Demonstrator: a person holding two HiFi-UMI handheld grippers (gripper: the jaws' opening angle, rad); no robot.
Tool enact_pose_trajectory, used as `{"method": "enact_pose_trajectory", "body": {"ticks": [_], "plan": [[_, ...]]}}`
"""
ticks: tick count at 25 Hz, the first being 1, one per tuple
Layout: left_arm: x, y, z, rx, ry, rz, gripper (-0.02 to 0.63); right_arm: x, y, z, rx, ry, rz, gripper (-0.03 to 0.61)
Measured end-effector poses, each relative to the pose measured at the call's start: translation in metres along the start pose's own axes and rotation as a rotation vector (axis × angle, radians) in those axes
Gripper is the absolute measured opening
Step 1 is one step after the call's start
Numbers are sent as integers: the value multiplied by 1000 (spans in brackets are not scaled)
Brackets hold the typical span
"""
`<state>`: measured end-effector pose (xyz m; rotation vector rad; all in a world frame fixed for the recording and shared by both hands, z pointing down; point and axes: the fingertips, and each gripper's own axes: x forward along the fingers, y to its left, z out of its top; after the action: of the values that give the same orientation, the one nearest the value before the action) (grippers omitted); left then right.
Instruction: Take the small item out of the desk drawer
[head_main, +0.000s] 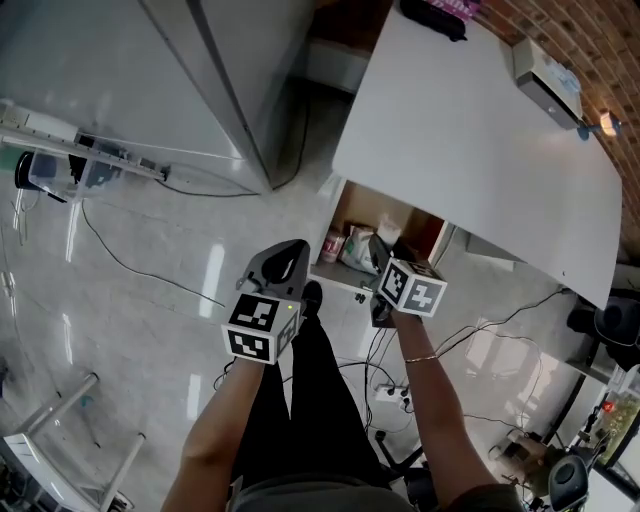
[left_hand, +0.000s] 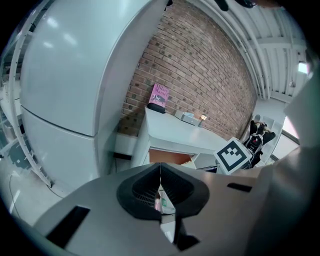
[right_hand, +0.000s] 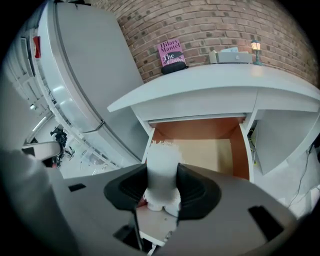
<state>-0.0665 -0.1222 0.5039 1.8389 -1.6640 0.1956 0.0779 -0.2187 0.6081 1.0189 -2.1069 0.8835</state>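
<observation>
A pink book (right_hand: 170, 53) stands by the brick wall (right_hand: 210, 22) at twelve o'clock, a white box (right_hand: 230, 57) and small lamp (right_hand: 256, 48) at one, a grey fridge (right_hand: 90, 75) at ten.

I stand in an office-like workroom: white desk (head_main: 480, 130) against a brick wall (right_hand: 210, 25), cables (head_main: 383, 372) trailing across the glossy floor (head_main: 150, 340).

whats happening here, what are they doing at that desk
A person holds a tool in each hand at a white desk whose drawer is pulled open. The right tool is clamped on a small white item and holds it near the drawer's front edge. The left tool is shut with nothing in it, off to the side. Other packets lie in the drawer.
</observation>
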Motion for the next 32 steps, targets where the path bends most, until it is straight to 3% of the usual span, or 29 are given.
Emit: {"method": "enact_pose_trajectory", "body": {"ticks": [12, 32], "plan": [[-11, -4, 19, 34, -9, -50, 21, -60, 36, 9, 19, -114, 10, 175], [-38, -26, 32, 164, -16, -134, 23, -151, 84, 11, 96, -278, 15, 175]]}}
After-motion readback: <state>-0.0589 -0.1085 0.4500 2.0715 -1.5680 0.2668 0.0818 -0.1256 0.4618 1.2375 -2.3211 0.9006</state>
